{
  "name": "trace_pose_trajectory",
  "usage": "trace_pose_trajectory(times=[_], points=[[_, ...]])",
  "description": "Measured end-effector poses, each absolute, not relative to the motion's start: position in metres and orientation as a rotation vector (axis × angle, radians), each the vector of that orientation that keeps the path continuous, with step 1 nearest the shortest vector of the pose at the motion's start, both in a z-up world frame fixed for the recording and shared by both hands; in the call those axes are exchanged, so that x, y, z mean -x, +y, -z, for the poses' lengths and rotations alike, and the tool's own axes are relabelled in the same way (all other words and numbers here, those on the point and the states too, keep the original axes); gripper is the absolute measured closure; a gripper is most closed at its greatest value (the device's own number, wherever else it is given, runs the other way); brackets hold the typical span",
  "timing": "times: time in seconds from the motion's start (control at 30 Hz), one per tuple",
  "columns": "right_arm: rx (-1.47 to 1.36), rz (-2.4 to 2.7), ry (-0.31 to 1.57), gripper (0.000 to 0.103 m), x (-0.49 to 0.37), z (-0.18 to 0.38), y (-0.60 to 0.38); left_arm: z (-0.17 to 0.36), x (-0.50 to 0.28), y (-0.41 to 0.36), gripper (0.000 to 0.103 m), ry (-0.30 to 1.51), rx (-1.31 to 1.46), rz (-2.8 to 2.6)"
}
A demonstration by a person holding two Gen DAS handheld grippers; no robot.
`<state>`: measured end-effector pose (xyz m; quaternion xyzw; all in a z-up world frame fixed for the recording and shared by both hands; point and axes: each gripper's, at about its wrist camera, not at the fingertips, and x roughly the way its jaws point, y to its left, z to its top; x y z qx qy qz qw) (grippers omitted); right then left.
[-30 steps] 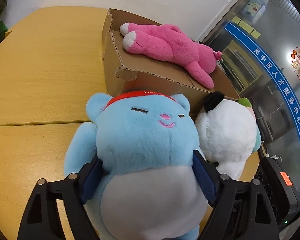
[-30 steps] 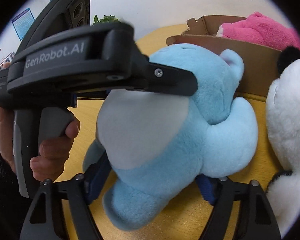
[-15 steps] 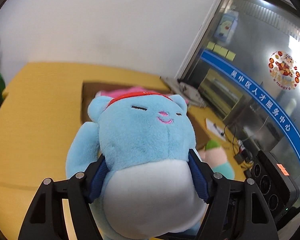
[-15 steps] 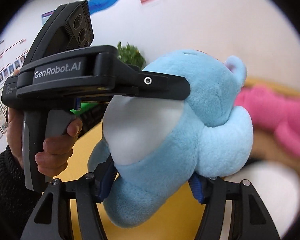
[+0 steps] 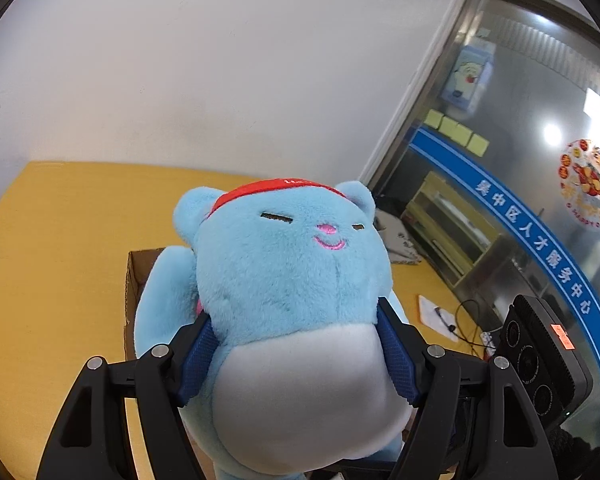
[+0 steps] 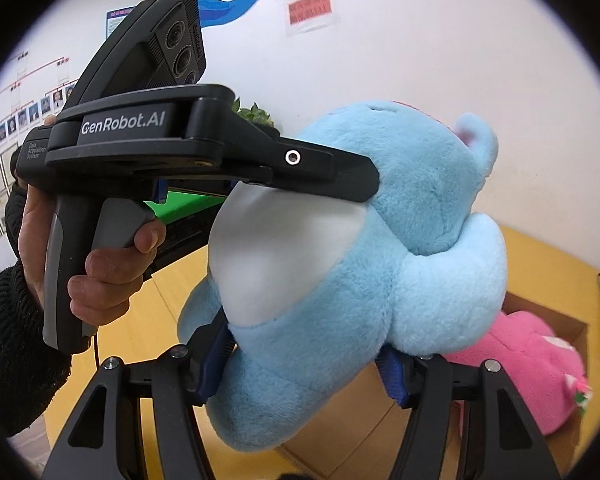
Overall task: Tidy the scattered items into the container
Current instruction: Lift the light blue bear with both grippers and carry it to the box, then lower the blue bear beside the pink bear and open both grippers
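Above the yellow counter (image 5: 56, 264), a blue bear (image 5: 288, 304) hangs in the air, clamped by both tongs at once. Left tongs (image 5: 296, 360) squeeze its pale belly from either side, their blue pads (image 5: 198, 356) sunk into the fur, and the bear faces that camera with a red band across its head. Right tongs (image 6: 304, 364) grip it lower down, near the legs, pads pressed into the plush; from here the left tongs (image 6: 236, 168) show side-on, held by a hand (image 6: 100, 276) in a dark sleeve. Below and behind the bear stands an open box (image 6: 556, 316) with a pink toy (image 6: 528, 372) lying inside. The bear seems to be over the box's near edge, though the angle makes this hard to judge. A glass door (image 5: 520, 200) is at right.
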<state>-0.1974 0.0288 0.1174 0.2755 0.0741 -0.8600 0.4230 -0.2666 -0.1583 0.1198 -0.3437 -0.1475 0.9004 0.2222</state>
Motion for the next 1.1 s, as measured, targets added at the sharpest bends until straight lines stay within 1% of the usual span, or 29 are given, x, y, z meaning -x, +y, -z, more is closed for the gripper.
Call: trace_pose_trajectory(times=[0.13,0.3,0.4,0.57,0.6,0.67,0.73,0.83,0.9,1.0,1.07,1.1], points=[[-0.807,2.091,0.102,0.041,0.229,-0.08,0.025,-0.075,0.293,-0.16,0.025,-0.438,1.095,-2.472],[-1.015,1.959,0.014,0.041,0.252,-0.031,0.018,-0.02,0.302,-0.166,0.025,-0.505,1.267,-2.433],[-1.13,1.885,0.016,0.041,0.26,-0.013,0.011,0.0,0.299,-0.168,0.025,-0.529,1.331,-2.419],[-1.344,1.762,0.047,0.04,0.268,0.017,-0.005,0.019,0.289,-0.162,0.023,-0.481,1.386,-2.419],[-1.372,1.753,0.061,0.036,0.267,0.021,-0.008,0.022,0.288,-0.161,0.023,-0.484,1.395,-2.413],[-1.438,1.756,0.096,0.032,0.265,0.029,-0.011,0.029,0.286,-0.16,0.02,-0.489,1.417,-2.404],[-1.447,1.781,0.101,0.029,0.262,0.026,-0.008,0.03,0.285,-0.161,0.017,-0.492,1.407,-2.404],[-1.419,1.806,0.07,0.026,0.256,0.011,0.006,0.026,0.28,-0.163,0.016,-0.493,1.39,-2.418],[-1.362,1.859,0.066,0.022,0.252,-0.007,0.017,0.016,0.272,-0.163,0.016,-0.464,1.362,-2.463],[-1.227,1.951,0.017,0.02,0.249,-0.042,0.045,-0.011,0.253,-0.162,0.014,-0.415,1.28,-2.561],[-1.113,2.056,-0.014,0.017,0.224,-0.073,0.07,-0.035,0.23,-0.158,0.006,-0.384,1.192,-2.604],[-1.075,2.111,-0.013,0.016,0.224,-0.082,0.074,-0.048,0.216,-0.153,0.003,-0.36,1.144,-2.627]])
